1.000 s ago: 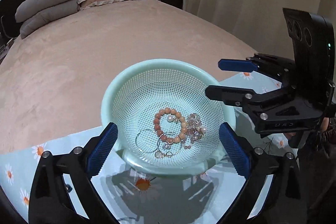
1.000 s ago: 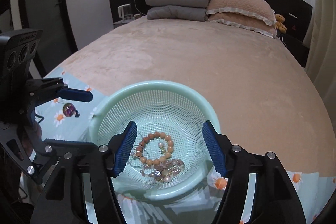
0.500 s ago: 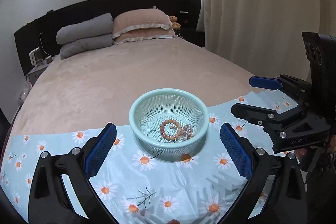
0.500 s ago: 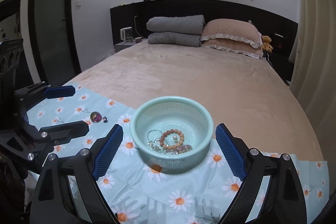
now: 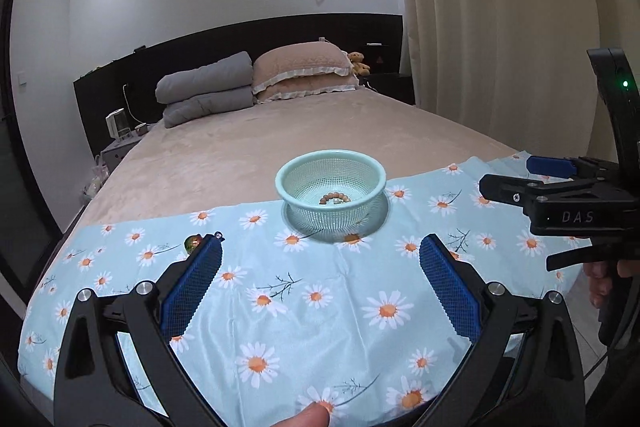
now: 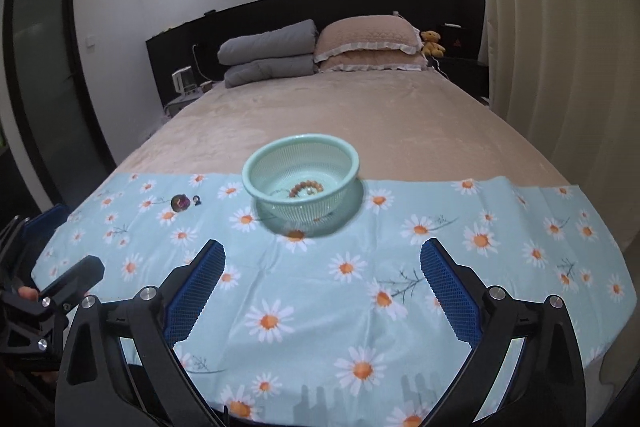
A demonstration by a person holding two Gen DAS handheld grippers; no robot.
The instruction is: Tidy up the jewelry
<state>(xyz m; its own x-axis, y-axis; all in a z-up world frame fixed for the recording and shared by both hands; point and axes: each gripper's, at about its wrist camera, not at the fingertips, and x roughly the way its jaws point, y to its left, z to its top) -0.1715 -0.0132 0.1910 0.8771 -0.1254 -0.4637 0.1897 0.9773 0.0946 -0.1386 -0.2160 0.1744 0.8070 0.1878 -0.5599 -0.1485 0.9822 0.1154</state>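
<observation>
A mint-green mesh basket (image 5: 362, 169) (image 6: 260, 167) stands on a daisy-print cloth (image 5: 312, 307) (image 6: 360, 287) on the bed. A peach bead bracelet (image 5: 334, 197) (image 6: 306, 187) lies inside it with other jewelry, mostly hidden by the wall. A shiny round pendant (image 5: 193, 242) (image 6: 180, 203) lies on the cloth to the basket's left. My left gripper (image 5: 320, 283) is open and empty, well short of the basket. My right gripper (image 6: 322, 287) is open and empty, also well back. The right gripper shows at the right in the left wrist view (image 5: 520, 179).
Grey and pink pillows (image 6: 320, 55) and a small teddy bear (image 6: 431, 43) lie at the bed's head. A curtain (image 5: 500, 27) hangs on the right. A nightstand with a kettle (image 5: 118, 129) stands left of the bed. A fingertip (image 5: 308, 417) shows at the bottom edge.
Both grippers have pulled back and up from the basket, which now looks small and far. Both stay open and empty.
</observation>
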